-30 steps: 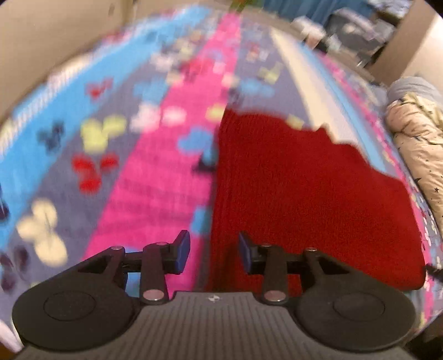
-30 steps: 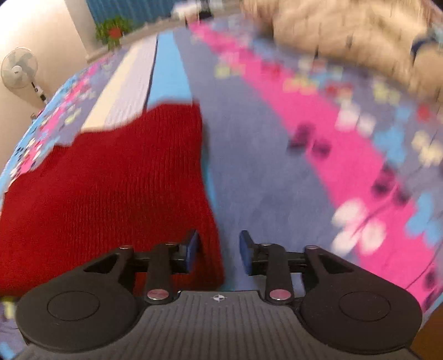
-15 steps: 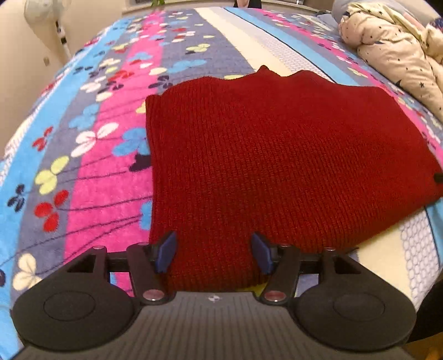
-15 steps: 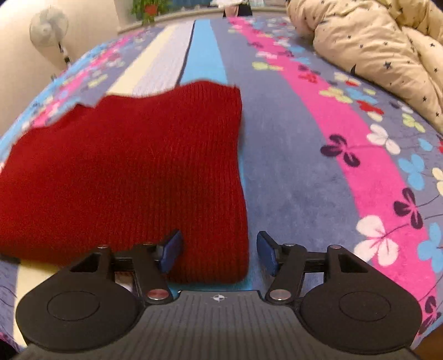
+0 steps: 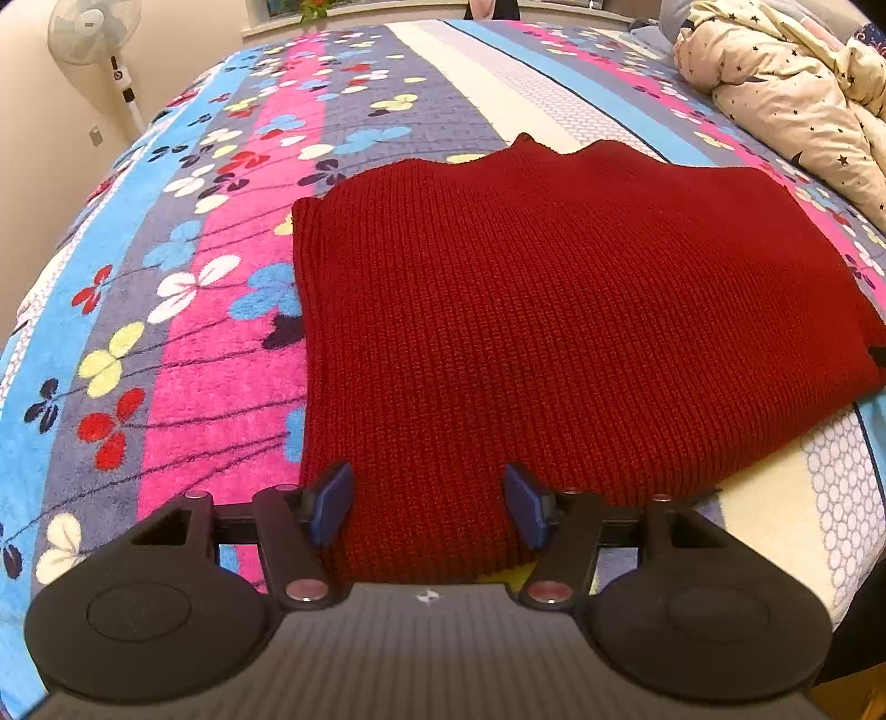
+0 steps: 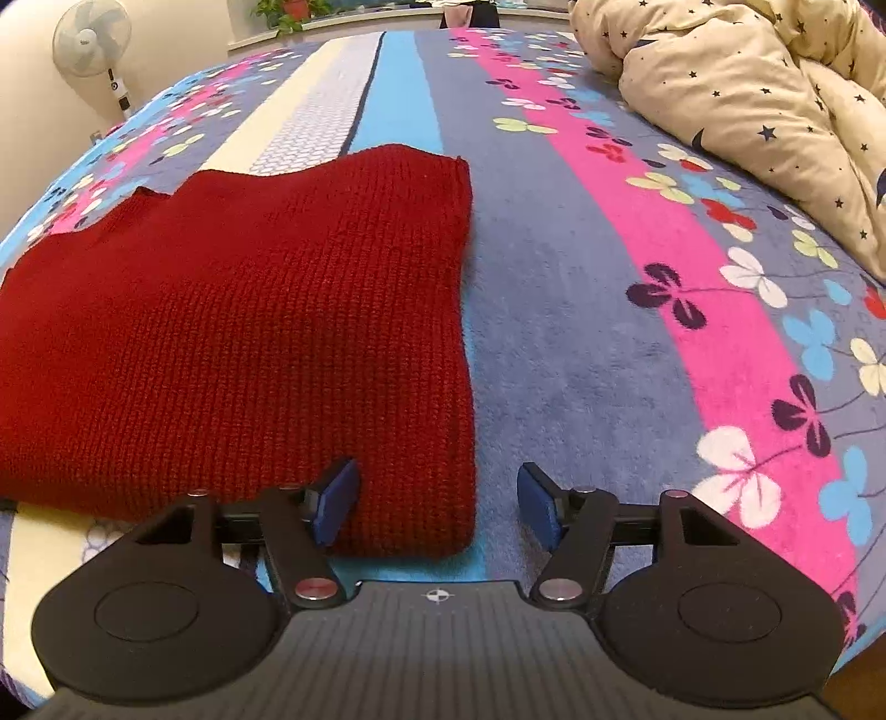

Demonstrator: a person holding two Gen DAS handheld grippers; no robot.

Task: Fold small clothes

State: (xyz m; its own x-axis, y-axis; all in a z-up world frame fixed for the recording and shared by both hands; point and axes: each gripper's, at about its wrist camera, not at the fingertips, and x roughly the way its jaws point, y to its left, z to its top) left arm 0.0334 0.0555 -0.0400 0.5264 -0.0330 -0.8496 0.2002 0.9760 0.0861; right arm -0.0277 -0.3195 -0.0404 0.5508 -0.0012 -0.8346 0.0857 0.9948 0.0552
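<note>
A: Where's the red sweater [image 5: 554, 332]?

B: Lying flat and folded on the striped flowered blanket [image 5: 183, 310], well short of the cream star-print duvet [image 5: 786, 105] bunched at the far right corner.

A: And the left gripper [image 5: 429, 504]?

B: Poised over the sweater's near left corner, jaws apart, just widened, knit between the blue pads but not pinched.

A: Right gripper [image 6: 437, 501]?

B: Over the sweater's near right corner, likewise spread, just widened, gripping nothing. Left pad above the knit, right pad above bare blanket just beside the sweater's edge.

A: Anything else?

B: A standing fan [image 6: 91, 39] far beyond the sweater, at the left wall.
</note>
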